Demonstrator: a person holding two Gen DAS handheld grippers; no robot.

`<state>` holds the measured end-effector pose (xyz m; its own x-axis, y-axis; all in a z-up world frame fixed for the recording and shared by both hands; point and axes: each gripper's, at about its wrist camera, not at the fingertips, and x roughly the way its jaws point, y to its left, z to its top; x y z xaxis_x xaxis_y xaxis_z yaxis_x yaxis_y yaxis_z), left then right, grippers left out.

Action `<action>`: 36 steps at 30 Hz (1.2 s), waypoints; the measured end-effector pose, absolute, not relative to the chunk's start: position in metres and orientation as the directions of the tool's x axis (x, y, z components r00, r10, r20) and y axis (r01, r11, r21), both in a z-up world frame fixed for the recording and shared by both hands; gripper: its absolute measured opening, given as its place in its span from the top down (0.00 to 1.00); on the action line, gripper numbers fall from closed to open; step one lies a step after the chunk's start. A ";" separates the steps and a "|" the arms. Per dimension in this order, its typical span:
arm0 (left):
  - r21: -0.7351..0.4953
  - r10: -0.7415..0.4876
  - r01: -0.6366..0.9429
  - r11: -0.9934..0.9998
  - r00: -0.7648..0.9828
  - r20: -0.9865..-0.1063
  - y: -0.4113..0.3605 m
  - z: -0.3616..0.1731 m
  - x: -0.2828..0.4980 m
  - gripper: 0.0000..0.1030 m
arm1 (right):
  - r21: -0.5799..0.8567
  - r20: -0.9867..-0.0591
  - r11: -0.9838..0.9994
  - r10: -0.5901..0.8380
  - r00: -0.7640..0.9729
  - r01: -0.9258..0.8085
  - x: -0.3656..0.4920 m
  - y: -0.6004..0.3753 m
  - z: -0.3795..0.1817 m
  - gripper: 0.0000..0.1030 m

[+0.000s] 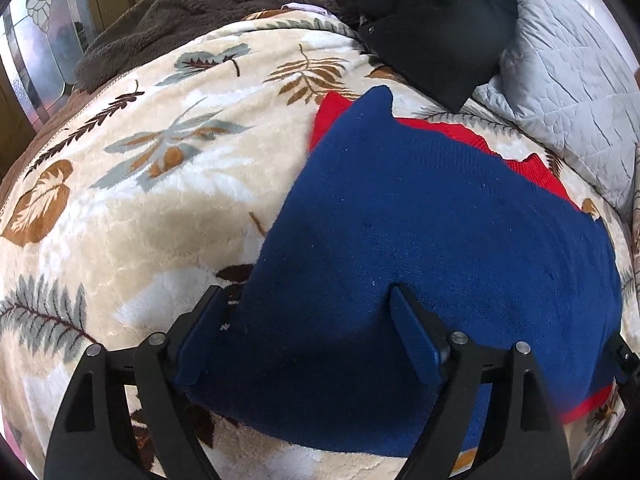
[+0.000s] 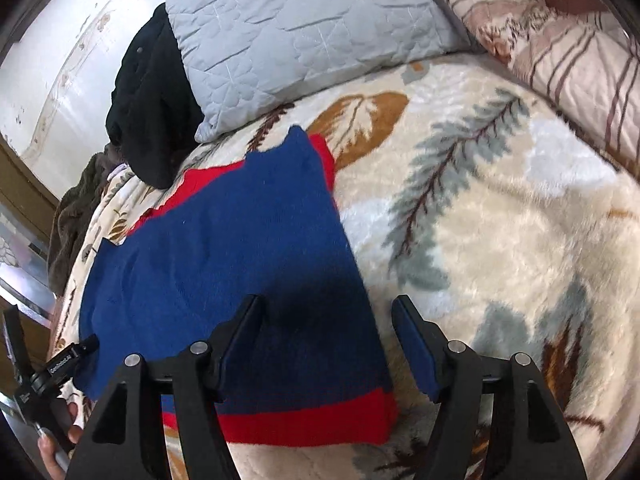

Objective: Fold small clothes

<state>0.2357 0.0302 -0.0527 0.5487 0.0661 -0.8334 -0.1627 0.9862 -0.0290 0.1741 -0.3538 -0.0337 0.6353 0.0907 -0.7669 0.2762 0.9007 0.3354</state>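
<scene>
Left gripper [image 1: 308, 344]: jaws spread wide over the near left corner of the blue sweater [image 1: 420, 240], gripping nothing. The sweater, trimmed in red, lies flat on the leaf-patterned blanket [image 1: 140, 200], below the grey pillow [image 2: 304, 28]. Right gripper [image 2: 328, 344]: jaws apart, straddling the sweater's right edge, released.

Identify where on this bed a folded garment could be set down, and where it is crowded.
Free: leaf-print blanket left of the blue-and-red sweater, and blanket right of it, below the grey pillow. Crowded: bed head, with black garment and brown fleece.
</scene>
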 end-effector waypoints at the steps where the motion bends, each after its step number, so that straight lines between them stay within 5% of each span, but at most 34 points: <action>1: -0.025 0.069 -0.162 0.986 0.550 -0.832 0.030 -0.053 0.236 0.18 | 0.337 -0.764 0.901 0.091 0.639 0.274 0.178 -0.355 -0.034 0.33; 5: -0.003 0.086 -0.156 0.988 0.558 -0.826 0.027 -0.052 0.235 0.18 | 0.346 -0.766 0.900 0.107 0.634 0.265 0.187 -0.357 -0.041 0.33; 6: 0.000 0.087 -0.155 0.988 0.558 -0.825 0.027 -0.052 0.235 0.18 | 0.341 -0.766 0.906 0.112 0.633 0.252 0.189 -0.355 -0.043 0.43; 7: 0.000 0.088 -0.156 0.988 0.558 -0.825 0.027 -0.052 0.235 0.18 | 0.347 -0.760 0.908 0.126 0.638 0.235 0.190 -0.354 -0.043 0.69; 10: -0.001 0.087 -0.155 0.988 0.560 -0.824 0.027 -0.052 0.235 0.18 | 0.341 -0.730 0.912 0.104 0.676 0.229 0.187 -0.352 -0.031 0.87; 18: -0.005 0.087 -0.161 0.987 0.557 -0.826 0.029 -0.047 0.233 0.19 | 0.353 -0.740 0.887 0.072 0.669 0.296 0.185 -0.361 -0.030 0.74; 24: -0.020 0.105 -0.172 0.985 0.682 -0.724 0.039 -0.008 0.229 0.18 | 0.346 -0.676 0.903 0.051 0.735 0.255 0.179 -0.358 -0.016 0.71; 27: 0.024 0.126 -0.171 0.985 0.616 -0.778 0.043 -0.026 0.249 0.18 | 0.322 -0.773 0.899 0.069 0.630 0.297 0.194 -0.359 -0.046 0.72; 29: 0.045 0.123 -0.161 0.986 0.517 -0.847 0.045 -0.052 0.263 0.16 | 0.375 -0.754 0.868 0.081 0.652 0.327 0.190 -0.365 -0.047 0.69; 36: -0.096 0.035 -0.200 0.975 0.567 -0.823 0.081 -0.026 0.262 0.16 | 0.325 -0.660 0.916 0.043 0.750 0.234 0.175 -0.329 -0.004 0.62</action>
